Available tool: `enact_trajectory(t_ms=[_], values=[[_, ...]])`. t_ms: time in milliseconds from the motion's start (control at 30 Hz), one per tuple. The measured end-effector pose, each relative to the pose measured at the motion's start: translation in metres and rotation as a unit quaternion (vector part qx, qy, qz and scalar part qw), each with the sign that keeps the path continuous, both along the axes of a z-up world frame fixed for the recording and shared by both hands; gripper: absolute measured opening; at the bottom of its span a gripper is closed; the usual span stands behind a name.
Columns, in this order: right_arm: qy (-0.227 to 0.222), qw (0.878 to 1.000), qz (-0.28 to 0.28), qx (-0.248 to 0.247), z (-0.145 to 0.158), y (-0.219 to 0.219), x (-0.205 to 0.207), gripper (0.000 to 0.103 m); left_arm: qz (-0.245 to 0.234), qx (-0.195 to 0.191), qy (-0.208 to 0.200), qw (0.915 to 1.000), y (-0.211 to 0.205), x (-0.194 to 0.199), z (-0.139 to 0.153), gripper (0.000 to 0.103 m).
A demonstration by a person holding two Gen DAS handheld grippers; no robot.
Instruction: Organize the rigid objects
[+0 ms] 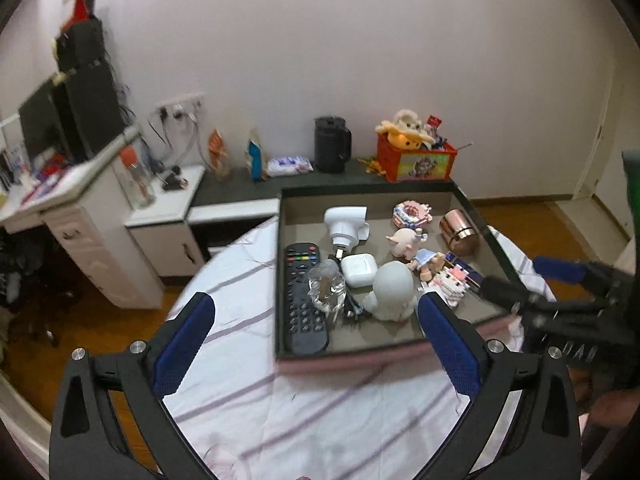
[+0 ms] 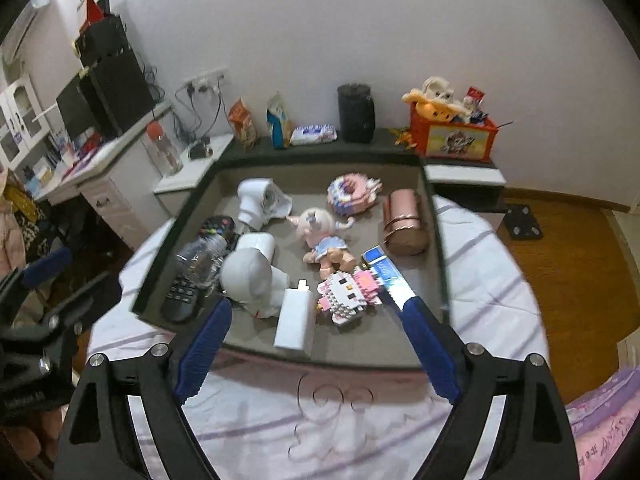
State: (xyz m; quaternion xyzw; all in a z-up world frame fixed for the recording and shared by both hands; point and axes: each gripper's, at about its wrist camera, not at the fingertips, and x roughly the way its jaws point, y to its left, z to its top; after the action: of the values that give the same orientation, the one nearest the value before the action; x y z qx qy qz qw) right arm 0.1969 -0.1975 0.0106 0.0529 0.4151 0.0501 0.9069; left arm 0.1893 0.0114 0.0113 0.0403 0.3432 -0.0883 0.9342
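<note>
1. Left tool [image 1: 316, 340]: jaws spread wide with nothing between the blue pads [image 1: 182, 346], held over the striped bedsheet [image 1: 320, 408] just short of the tray's near rim. In the right wrist view it shows at the far left edge [image 2: 56, 276].
2. Tray [image 2: 280, 356]: a shallow dark-rimmed box with a grey floor, resting on the bed and holding all the items below.
3. Remote control [image 1: 302, 300]: black, lying flat along the tray's left wall.
4. Clear plastic bottle [image 1: 326, 286]: crumpled, lying across the remote.
5. White plug adapter [image 1: 346, 224]: toward the tray's far left.
6. White earbud case [image 1: 358, 270]: just beside the bottle.
7. White round-headed figurine [image 1: 392, 290]: near the front rim, beside the earbud case.
8. White rectangular charger [image 2: 296, 320]: lying at the front rim, between the figurine and the block cat.
9. Doll in a blue dress [image 2: 322, 236]: lying mid-tray.
10. Pink-and-white block cat [image 2: 350, 294]: touching a blue box [image 2: 384, 270].
11. Pink block model [image 2: 354, 192]: at the far wall.
12. Copper-coloured cup [image 2: 402, 220]: on its side by the right wall.
13. Right tool [image 2: 316, 340]: jaws wide, empty, over the tray's near rim.
</note>
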Motion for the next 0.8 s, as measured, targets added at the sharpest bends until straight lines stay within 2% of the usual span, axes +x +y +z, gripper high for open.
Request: enact_trajectory(t_ms=[167,300,533,800], values=[[-0.036,0.999,-0.007,-0.023,0.044,-0.002,-0.05,0.089,0.023,0.008,-0.04,0.9989,0.012,-0.06,0.035,0.103],[-0.057,0.998,-0.009,-0.035,0.067,-0.004,-0.091,0.089,0.042,0.01,-0.05,0.9978,0.023,-0.097,0.054,0.103],[-0.082,0.996,-0.024,-0.029,0.084,-0.014,-0.148,0.089,0.064,-0.004,-0.046,0.9969,0.035,-0.136,0.066,0.103],[-0.087,0.995,-0.035,-0.027,0.089,-0.019,-0.175,0.089,0.047,-0.009,-0.053,0.9974,0.027,-0.17,0.073,0.103]])
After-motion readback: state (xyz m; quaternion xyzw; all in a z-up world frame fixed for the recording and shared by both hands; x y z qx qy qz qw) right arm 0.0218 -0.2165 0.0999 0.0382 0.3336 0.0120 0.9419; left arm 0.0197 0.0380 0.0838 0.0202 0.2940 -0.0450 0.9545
